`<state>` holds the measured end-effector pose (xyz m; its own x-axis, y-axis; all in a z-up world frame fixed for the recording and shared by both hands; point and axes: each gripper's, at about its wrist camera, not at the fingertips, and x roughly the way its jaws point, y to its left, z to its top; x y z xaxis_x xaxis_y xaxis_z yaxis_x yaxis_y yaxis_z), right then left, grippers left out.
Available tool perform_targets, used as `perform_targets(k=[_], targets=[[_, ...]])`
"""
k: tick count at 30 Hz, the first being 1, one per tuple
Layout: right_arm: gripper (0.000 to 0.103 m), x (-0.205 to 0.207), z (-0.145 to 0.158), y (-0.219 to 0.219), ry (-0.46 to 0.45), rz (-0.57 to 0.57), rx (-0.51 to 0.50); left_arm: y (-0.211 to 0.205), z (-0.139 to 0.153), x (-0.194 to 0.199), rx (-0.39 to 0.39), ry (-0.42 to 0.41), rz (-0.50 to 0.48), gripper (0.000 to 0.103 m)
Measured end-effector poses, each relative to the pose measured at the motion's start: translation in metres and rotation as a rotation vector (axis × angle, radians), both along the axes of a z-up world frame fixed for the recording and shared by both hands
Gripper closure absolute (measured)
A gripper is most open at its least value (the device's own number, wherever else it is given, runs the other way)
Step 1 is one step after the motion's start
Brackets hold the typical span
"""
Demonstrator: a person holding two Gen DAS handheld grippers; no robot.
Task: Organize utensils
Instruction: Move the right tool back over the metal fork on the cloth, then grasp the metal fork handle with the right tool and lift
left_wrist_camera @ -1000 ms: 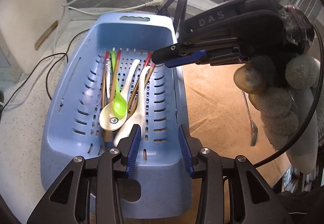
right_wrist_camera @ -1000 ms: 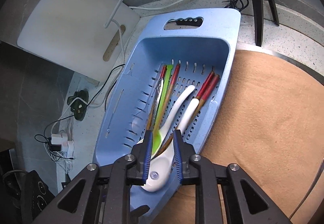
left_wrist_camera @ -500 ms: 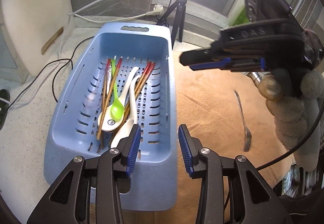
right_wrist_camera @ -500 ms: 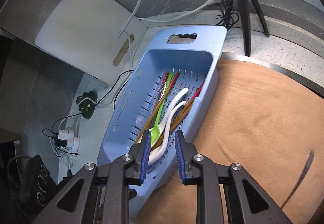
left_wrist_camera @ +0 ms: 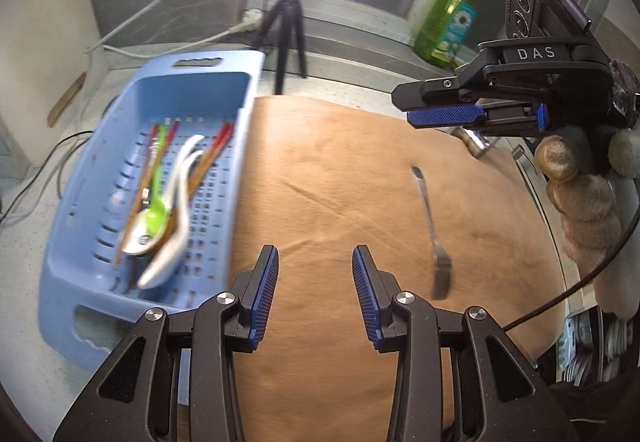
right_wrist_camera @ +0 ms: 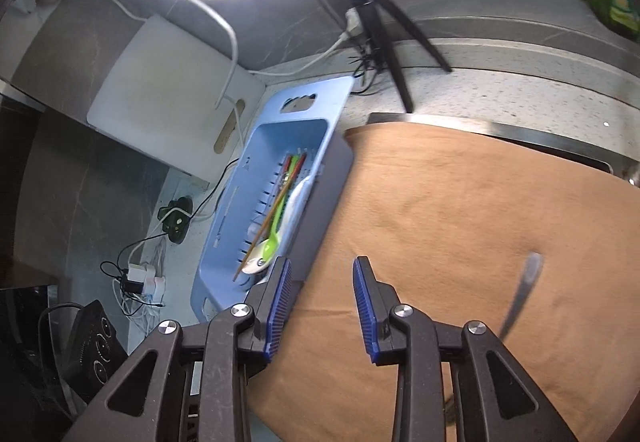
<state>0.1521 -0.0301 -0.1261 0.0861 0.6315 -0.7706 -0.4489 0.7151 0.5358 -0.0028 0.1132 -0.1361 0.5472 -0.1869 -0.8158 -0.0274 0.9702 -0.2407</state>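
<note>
A blue slotted basket [left_wrist_camera: 100, 146] [right_wrist_camera: 320, 114] at the left holds a green spoon [left_wrist_camera: 154, 216] [right_wrist_camera: 269, 245], white spoons [left_wrist_camera: 186, 162] and red-tipped chopsticks [left_wrist_camera: 218, 146]. A metal fork [left_wrist_camera: 430, 218] [right_wrist_camera: 520, 294] lies alone on the brown cloth [left_wrist_camera: 340, 170] [right_wrist_camera: 460, 210] to the right. My left gripper [left_wrist_camera: 315, 294] is open and empty over the cloth, beside the basket's right wall. My right gripper [right_wrist_camera: 322, 302] is open and empty above the cloth; in the left wrist view it hangs at the upper right [left_wrist_camera: 448, 118], above the fork's handle.
A white cutting board [right_wrist_camera: 168, 98] leans at the back left. A ring light on a black tripod [left_wrist_camera: 288, 26] stands behind the basket. A green soap bottle [left_wrist_camera: 448, 22] is at the back right. Cables and a plug [right_wrist_camera: 176, 218] lie left of the basket.
Both grippers have pulled up and right, away from the basket and over the cloth. The right gripper has opened wider. The fork has come into the right wrist view.
</note>
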Motion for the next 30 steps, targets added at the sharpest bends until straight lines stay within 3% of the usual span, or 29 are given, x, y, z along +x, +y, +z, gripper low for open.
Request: perform_targets(k=[14,30], targets=[[0.073,0.017,-0.036,-0.097,0.053,-0.067,-0.055,-0.083,-0.024,0.010,-0.027,0.032,-0.075,0.066],[0.073,0.019,-0.093,-0.108,0.177,-0.006,-0.061,-0.135,-0.055,0.022,-0.055,0.085,-0.081,0.066]])
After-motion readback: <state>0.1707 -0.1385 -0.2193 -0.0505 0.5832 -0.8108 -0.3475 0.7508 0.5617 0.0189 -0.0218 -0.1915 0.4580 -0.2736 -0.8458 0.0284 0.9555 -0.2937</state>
